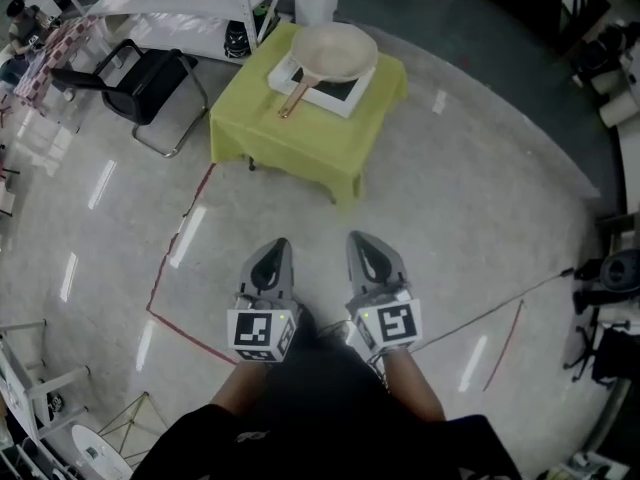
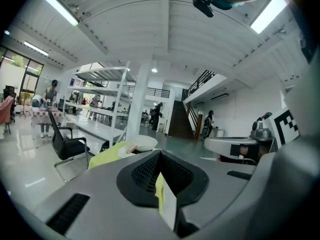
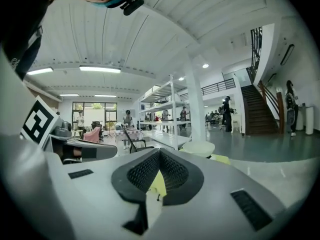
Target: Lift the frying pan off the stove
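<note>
We keep both claws clenched on nothing. The left gripper (image 1: pixel 275 251) and right gripper (image 1: pixel 362 243), smooth grey moulded shells with black ribbed pads pressed together, hang side by side over the glossy pale floor, well apart from the table. The cream round frying pan (image 1: pixel 335 48) with its slim copper-toned handle rests on the flat white square stove (image 1: pixel 338 90) with a black top, on a small table draped in yellow-green cloth (image 1: pixel 290 138). A black chair with a bent metal-tube frame (image 1: pixel 150 80) and white metal shelving (image 1: pixel 190 3) stand left of the table. A red tape line (image 1: pixel 160 288) crosses the floor between us and them.
</note>
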Demonstrator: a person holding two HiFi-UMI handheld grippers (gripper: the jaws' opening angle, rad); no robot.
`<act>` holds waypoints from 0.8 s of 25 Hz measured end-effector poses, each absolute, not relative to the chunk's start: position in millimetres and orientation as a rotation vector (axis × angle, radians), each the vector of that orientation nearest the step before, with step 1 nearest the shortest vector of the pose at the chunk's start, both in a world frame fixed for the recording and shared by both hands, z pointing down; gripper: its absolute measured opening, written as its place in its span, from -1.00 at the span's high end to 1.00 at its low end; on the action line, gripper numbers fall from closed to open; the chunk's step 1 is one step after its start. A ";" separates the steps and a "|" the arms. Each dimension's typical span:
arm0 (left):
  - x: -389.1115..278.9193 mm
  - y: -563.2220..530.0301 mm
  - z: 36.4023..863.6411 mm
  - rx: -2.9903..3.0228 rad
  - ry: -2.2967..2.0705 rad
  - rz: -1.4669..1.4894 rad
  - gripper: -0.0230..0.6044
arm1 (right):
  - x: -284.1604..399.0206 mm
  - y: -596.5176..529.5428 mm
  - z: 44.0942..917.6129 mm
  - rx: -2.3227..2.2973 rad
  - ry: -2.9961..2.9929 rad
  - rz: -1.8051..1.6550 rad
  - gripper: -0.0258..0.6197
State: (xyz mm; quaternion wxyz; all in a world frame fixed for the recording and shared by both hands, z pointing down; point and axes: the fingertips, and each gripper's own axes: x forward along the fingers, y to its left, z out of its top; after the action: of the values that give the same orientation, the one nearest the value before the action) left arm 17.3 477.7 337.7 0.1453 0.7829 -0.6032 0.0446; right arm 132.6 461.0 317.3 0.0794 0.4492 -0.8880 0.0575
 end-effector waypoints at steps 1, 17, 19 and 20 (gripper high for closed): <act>9.6 469.0 338.6 2.253 -1.728 0.131 0.79 | 123.7 452.5 317.7 1.334 -2.654 0.172 0.87; -60.5 374.6 340.2 2.271 -1.609 0.070 0.79 | 48.2 357.3 306.7 1.334 -2.593 0.112 0.87; -58.5 360.0 342.2 2.271 -1.600 0.070 0.79 | 52.4 340.5 311.0 1.347 -2.586 0.127 0.87; -58.0 351.8 343.5 2.269 -1.599 0.072 0.79 | 54.6 331.7 313.7 1.352 -2.587 0.131 0.87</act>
State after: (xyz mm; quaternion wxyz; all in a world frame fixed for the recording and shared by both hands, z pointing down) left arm -58.0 351.8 343.5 0.1812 0.8036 -0.5663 0.0256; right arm 54.6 331.7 313.7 0.1097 0.4600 -0.8800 0.0444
